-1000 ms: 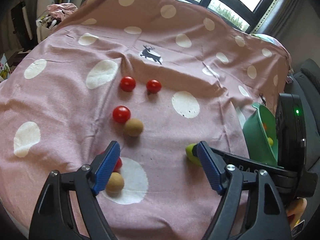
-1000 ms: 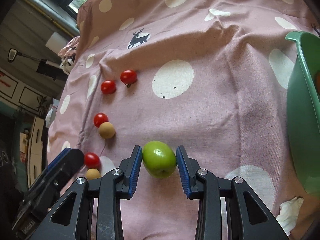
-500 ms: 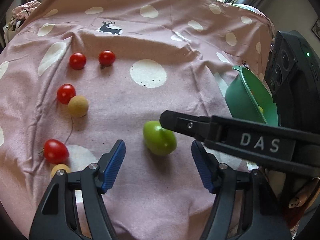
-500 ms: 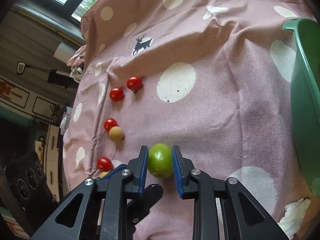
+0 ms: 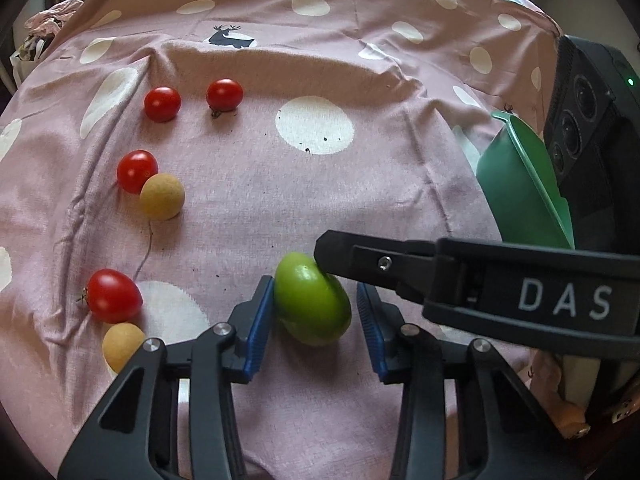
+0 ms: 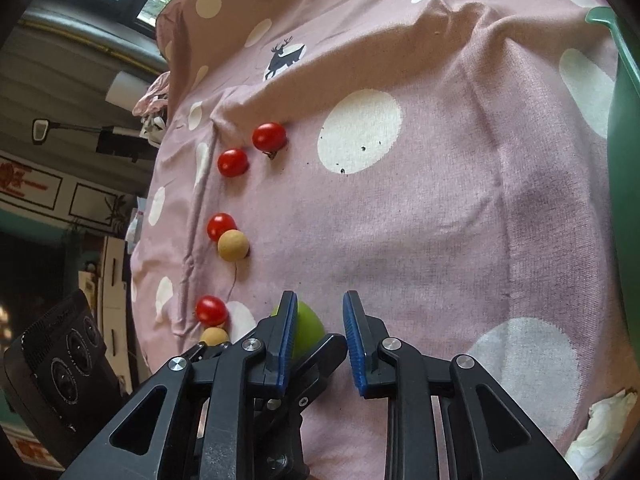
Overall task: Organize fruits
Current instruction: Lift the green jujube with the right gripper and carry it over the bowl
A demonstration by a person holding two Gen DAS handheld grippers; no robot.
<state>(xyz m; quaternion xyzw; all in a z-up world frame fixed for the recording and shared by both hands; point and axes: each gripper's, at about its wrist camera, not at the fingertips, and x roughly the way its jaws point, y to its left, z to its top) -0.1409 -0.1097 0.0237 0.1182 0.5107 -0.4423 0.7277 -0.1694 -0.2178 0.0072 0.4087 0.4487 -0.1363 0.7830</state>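
1. In the right wrist view the green fruit (image 6: 308,330) is mostly hidden behind the left blue pad of the right gripper (image 6: 320,344), and the green bowl (image 6: 624,160) is cut off at the frame edge. What is inside the bowl cannot be seen.
2. In the left wrist view the green fruit (image 5: 312,300) lies on the pink dotted cloth (image 5: 360,200) between the fingers of the left gripper (image 5: 316,320). The left pad touches it; the right pad stands apart, so the jaws are partly open around it.
3. The right gripper (image 5: 332,256) reaches in from the right and its finger tip touches the fruit. Its own jaws are narrow with a gap; whether they pinch the fruit I cannot tell.
4. Count: four red tomatoes (image 5: 162,104), two tan balls (image 5: 162,196), one green fruit.
5. A crumpled white tissue (image 6: 600,428) lies at the lower right of the cloth.
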